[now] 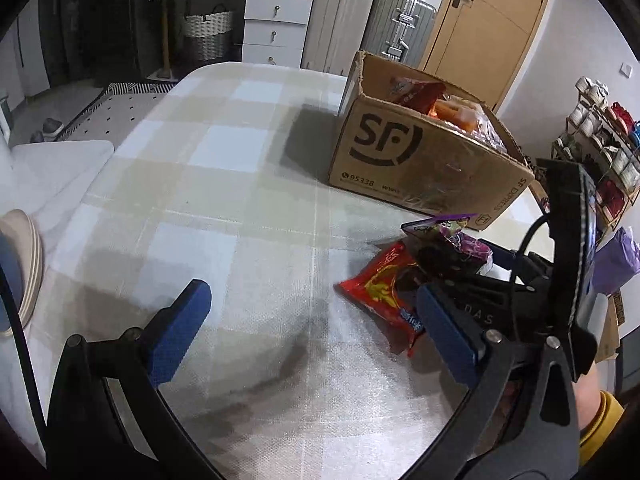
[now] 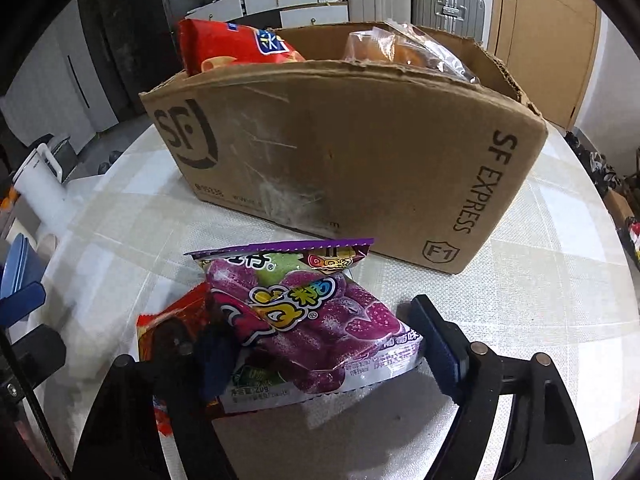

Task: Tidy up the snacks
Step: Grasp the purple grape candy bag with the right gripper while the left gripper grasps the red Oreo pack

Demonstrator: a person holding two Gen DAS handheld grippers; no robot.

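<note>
A brown SF Express cardboard box [image 1: 420, 160] [image 2: 340, 152] stands on the checked tablecloth and holds a red snack bag [image 2: 236, 46] and clear-wrapped orange pastries [image 2: 404, 50]. A purple grape candy bag [image 2: 308, 324] lies in front of the box, partly on a red snack bag [image 2: 172, 328] [image 1: 380, 292]. My right gripper [image 2: 328, 348] is open, its blue pads on either side of the purple bag. My left gripper [image 1: 312, 320] is open and empty above the cloth, left of the red bag.
White drawers [image 1: 276, 24], a woven basket [image 1: 208, 32] and suitcases [image 1: 400, 28] stand behind the table. A wooden door [image 1: 488, 20] is at the back right. A shelf of cups [image 1: 604, 132] is at the right. Stacked plates [image 1: 24, 268] sit at the left edge.
</note>
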